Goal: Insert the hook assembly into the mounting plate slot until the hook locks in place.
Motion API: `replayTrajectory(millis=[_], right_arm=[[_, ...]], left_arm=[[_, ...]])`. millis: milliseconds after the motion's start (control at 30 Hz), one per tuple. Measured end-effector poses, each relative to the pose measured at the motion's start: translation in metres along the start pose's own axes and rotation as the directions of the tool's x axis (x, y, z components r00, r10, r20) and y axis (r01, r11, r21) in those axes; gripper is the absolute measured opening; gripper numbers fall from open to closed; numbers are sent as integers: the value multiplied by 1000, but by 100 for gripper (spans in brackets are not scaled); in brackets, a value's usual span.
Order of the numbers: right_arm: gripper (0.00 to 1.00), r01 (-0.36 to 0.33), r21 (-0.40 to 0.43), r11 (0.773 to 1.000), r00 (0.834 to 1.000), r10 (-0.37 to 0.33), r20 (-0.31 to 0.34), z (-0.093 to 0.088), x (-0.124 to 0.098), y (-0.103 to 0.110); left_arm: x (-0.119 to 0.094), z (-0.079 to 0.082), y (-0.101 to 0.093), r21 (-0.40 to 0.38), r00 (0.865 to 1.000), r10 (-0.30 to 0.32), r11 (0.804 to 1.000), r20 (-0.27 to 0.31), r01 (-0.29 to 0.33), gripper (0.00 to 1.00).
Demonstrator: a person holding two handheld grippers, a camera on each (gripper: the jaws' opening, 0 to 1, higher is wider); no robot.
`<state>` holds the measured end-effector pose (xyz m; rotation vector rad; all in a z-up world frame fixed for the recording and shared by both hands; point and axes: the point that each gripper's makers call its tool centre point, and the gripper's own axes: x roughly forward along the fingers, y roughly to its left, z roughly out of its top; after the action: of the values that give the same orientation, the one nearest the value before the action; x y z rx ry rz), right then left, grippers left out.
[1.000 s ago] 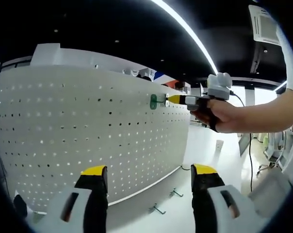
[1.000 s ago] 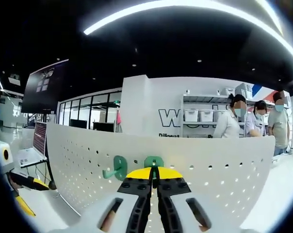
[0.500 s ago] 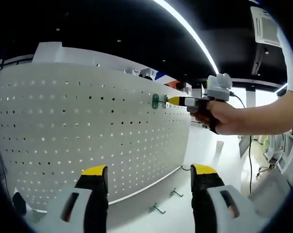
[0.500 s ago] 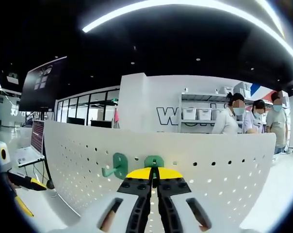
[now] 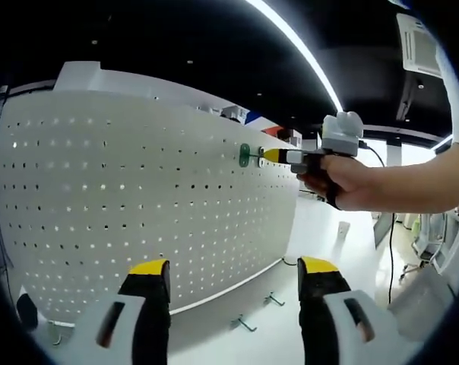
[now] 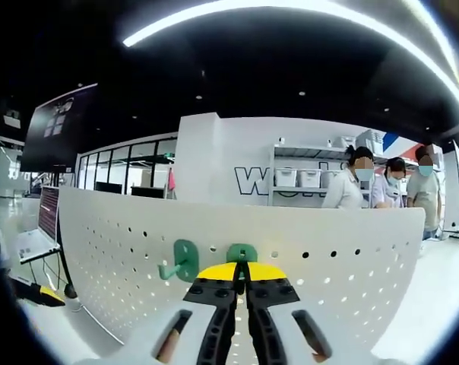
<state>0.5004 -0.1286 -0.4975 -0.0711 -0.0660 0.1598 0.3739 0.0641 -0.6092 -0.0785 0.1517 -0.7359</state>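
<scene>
Right gripper [image 6: 241,268], fingers pinched on the green plastic hook [image 6: 242,253], stays pressed against the white perforated mounting plate [image 6: 351,266] (barely any shift, probably seating), left gripper [image 5: 233,266] spread idle.

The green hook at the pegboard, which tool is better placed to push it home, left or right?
Right. The right tool is shut on the green hook against the white pegboard, near its top edge. The left tool is open, holds nothing, and hangs back from the board.
</scene>
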Motion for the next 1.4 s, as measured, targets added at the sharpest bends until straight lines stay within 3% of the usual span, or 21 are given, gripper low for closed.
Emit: replayTrajectory(millis=[567, 867, 1200, 1400], right_arm=[[2, 71, 23, 997, 997, -71, -9, -3, 1, -1], [2, 61, 20, 998, 998, -60, -5, -4, -3, -1], [12, 36, 51, 998, 999, -36, 4, -3, -6, 0], [23, 0, 87, 996, 1000, 0, -1, -6, -7, 3]], left_arm=[[-2, 2, 4, -11, 1000, 5, 1000, 6, -5, 68], [-4, 6, 6, -37, 1000, 3, 999, 19, -3, 69], [-3, 4, 3, -27, 1000, 0, 1000, 11, 0, 69], [-3, 4, 3, -26, 1000, 0, 1000, 15, 0, 69]])
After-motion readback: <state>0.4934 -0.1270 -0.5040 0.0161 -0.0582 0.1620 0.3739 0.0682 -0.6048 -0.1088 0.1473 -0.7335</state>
